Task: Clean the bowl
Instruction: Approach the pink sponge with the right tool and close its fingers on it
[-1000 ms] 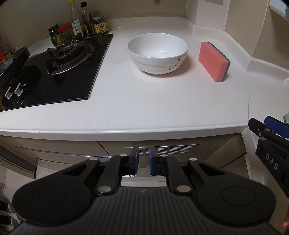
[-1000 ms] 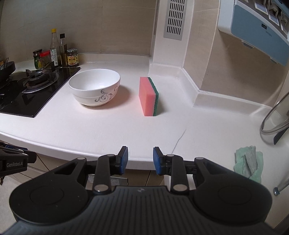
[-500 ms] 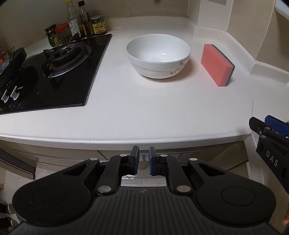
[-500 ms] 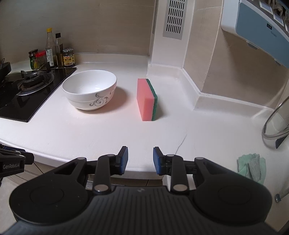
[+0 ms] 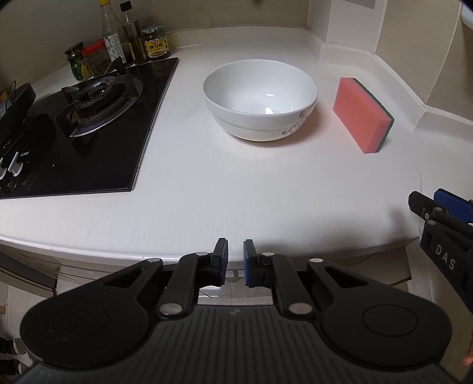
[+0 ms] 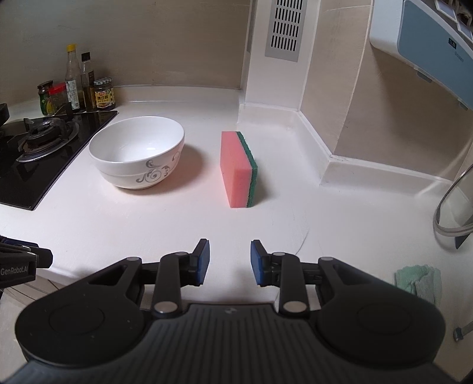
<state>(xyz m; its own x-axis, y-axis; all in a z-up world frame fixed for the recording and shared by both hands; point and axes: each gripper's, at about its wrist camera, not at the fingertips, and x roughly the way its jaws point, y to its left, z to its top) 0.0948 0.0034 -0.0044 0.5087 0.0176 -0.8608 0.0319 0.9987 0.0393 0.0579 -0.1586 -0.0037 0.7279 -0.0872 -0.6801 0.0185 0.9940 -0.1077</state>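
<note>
Walls: beige tile (image 6: 177,44)
Counter: white worktop (image 5: 236,192), raised ledge at back
Hob: black glass gas hob (image 5: 88,141)
Vent: grey grille (image 6: 285,28) on pillar

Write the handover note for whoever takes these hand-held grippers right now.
Left hand-held gripper: empty, jaws a narrow gap apart, at the counter's front edge.
Right hand-held gripper: empty, jaws wider, facing the sponge.
Bowl: upright on the white counter beside the gas stove; it looks empty.
Sponge: standing on its long edge, right of the bowl, not touching it.
Done: nothing; neither item is held.
Left: likely take the sponge with the right, steady the bowl with the left, then wipe.
</note>
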